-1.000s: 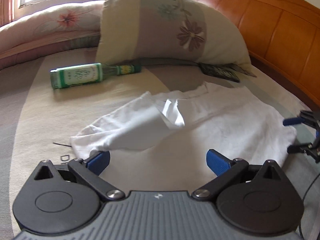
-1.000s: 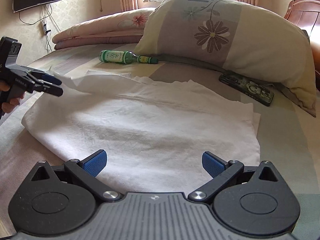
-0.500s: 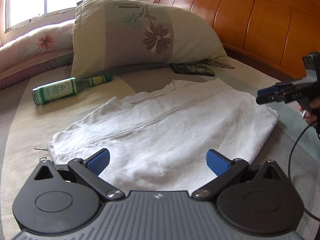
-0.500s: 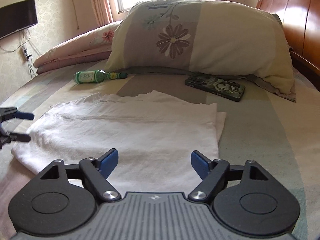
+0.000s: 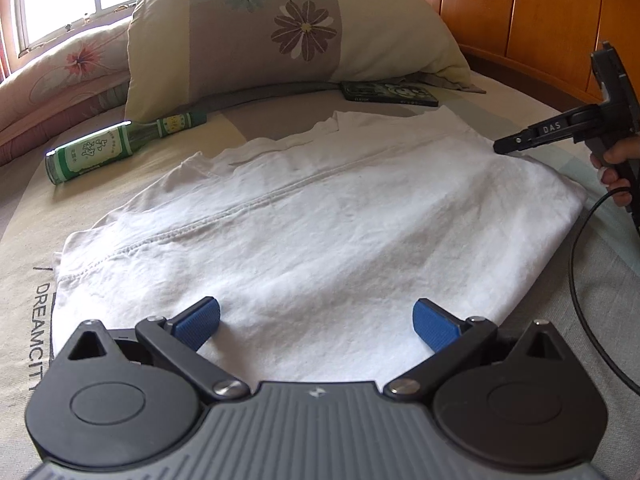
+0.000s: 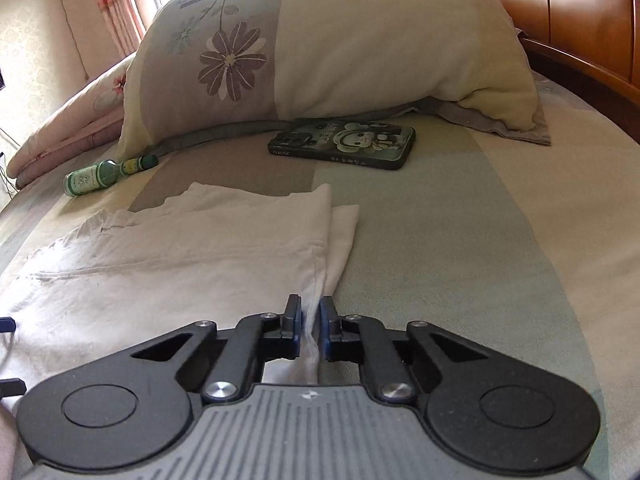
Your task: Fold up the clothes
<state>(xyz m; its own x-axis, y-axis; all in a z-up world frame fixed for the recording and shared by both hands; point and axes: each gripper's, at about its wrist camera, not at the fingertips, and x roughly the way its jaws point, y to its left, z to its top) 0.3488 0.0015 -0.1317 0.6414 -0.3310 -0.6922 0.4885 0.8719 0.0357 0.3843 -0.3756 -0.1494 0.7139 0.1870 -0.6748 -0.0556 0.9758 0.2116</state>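
We log one white garment [image 5: 320, 216] lying flat on the bed [image 6: 460, 248], folded at least once, a stitched seam running across it. One green bottle [image 5: 100, 150] lies on its side beyond the garment's far left corner; we cannot tell whether it holds anything. One phone [image 6: 344, 146] rests face down against one flowered pillow [image 5: 280, 28]. A folded quilt [image 5: 60, 80] lies behind, a wooden headboard [image 5: 540, 20] to the right.

Left gripper [image 5: 318, 322]: fingers [image 5: 198, 322] spread wide, released, over the garment's near edge. Right gripper [image 6: 310, 318]: fingers [image 6: 292, 316] clenched on the garment's right edge, cloth pinched between them. Bare bed lies open right of the garment and between it and the phone.
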